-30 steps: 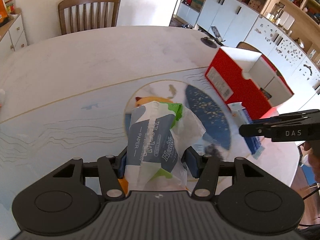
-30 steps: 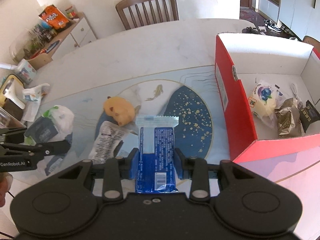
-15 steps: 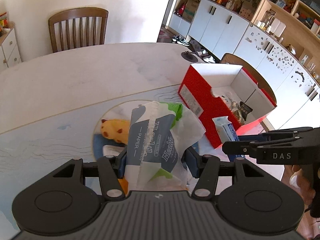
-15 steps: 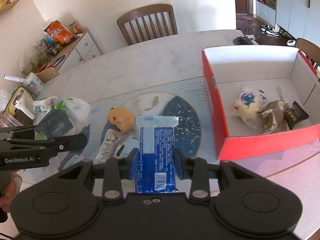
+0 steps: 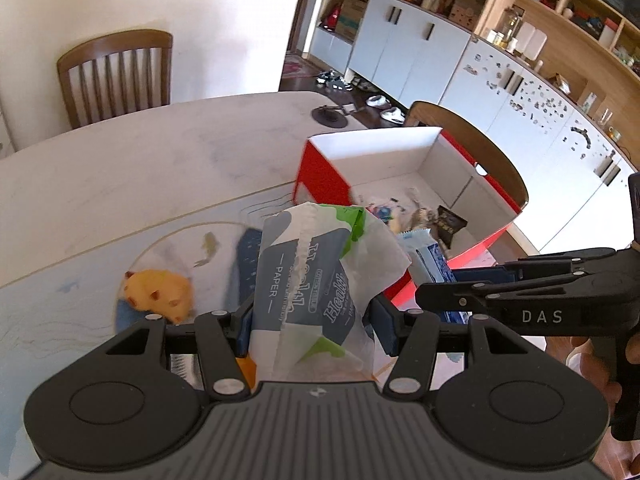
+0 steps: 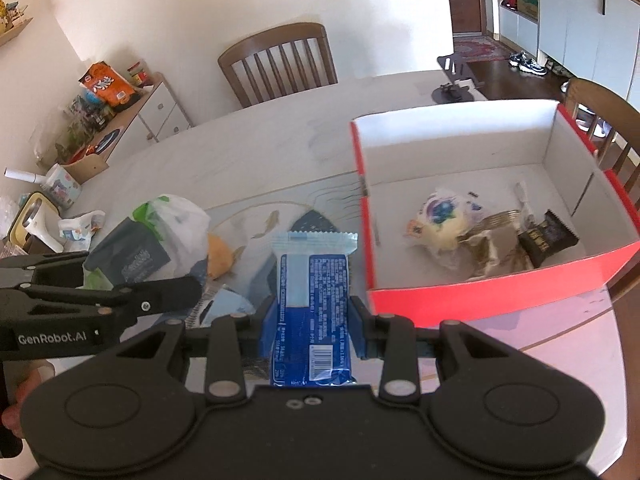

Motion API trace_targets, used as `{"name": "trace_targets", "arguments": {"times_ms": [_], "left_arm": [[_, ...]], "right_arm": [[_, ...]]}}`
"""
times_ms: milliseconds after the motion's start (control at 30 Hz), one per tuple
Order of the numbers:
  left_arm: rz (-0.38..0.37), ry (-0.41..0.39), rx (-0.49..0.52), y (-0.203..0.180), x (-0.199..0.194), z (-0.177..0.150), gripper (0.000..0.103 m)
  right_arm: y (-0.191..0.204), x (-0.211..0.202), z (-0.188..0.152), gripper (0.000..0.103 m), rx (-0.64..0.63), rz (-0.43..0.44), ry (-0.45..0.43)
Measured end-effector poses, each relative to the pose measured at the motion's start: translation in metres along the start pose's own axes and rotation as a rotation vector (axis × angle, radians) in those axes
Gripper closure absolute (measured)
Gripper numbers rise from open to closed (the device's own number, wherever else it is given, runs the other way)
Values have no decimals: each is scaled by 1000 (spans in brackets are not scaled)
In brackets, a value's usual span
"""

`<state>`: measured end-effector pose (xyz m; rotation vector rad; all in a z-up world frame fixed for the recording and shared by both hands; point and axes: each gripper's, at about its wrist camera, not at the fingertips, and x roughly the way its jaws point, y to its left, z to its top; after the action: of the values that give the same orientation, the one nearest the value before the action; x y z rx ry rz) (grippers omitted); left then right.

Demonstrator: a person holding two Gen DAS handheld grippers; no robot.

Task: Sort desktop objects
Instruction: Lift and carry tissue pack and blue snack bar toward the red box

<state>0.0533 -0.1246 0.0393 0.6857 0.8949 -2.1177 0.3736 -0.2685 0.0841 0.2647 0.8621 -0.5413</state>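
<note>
My left gripper (image 5: 312, 316) is shut on a grey, white and green tissue paper pack (image 5: 308, 280), held above the table just left of the red box (image 5: 320, 172). My right gripper (image 6: 314, 320) is shut on a blue snack packet (image 6: 312, 296), raised in front of the red box's (image 6: 480, 296) near left corner. From the right wrist view the tissue pack (image 6: 152, 240) hangs at the left. Inside the box lie a white round packet (image 6: 440, 220), a brown wrapper (image 6: 492, 244) and a dark packet (image 6: 548, 236). A yellow plush toy (image 5: 160, 294) rests on the patterned mat (image 5: 192, 240).
Wooden chairs (image 6: 280, 60) stand at the far side and behind the box (image 5: 480, 148). A black round object (image 5: 330, 114) lies near the table's far edge. A sideboard with snack bags (image 6: 108, 88) is at the left. White cabinets (image 5: 440, 52) line the right wall.
Both grippers have risen and moved toward the red box with their loads. The box's inside now shows in the left wrist view, and the plush toy has slid left in it.
</note>
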Motion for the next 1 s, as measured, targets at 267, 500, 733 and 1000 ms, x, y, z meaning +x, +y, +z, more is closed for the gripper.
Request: {"name": "trace_targets", "arguments": {"times_ms": [267, 500, 733, 1000], "left_arm": [[-33, 20, 75, -33, 19, 18, 47], [-59, 44, 157, -67, 37, 39, 47], [-75, 62, 221, -94, 53, 54, 47], [-95, 104, 291, -116, 76, 68, 47]], "right_arm": [[-36, -12, 12, 68, -16, -28, -11], [-68, -21, 28, 68, -18, -47, -9], [-97, -24, 43, 68, -10, -71, -19], [-122, -18, 62, 68, -11, -102, -25]]}}
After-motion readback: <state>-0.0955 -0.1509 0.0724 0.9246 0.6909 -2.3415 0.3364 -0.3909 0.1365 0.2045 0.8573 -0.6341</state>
